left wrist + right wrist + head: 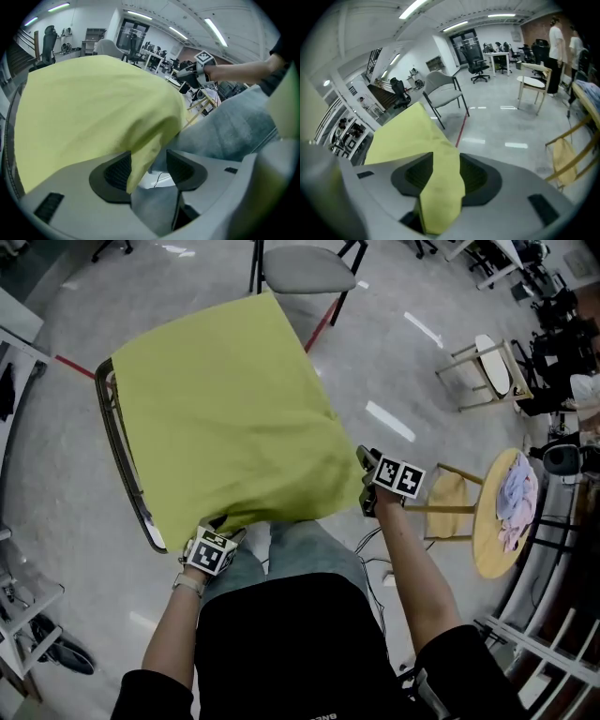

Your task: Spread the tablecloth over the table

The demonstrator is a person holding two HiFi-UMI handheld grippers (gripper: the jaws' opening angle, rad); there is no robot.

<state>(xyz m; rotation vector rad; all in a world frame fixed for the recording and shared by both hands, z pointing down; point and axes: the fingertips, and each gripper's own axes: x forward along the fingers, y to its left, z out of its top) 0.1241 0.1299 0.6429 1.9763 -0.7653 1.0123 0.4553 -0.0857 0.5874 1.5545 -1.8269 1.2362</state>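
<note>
The left gripper [225, 532] has its jaws spread wide. A hanging fold of the yellow-green tablecloth [225, 409] dangles between them, lying against one pad with a clear gap to the other. The right gripper [367, 474] also has its jaws apart, and a loose fold from the cloth's near right corner drapes through the gap without being pinched. The tablecloth covers most of the table [120, 460], whose dark rim shows along the left side, and its near edge hangs down toward the person's knees. Both forearms reach forward and down from the body, with one gripper at each near corner. Off to the right, a round wooden stool [487, 549] holds a bundle of pale cloth [517, 498].
</note>
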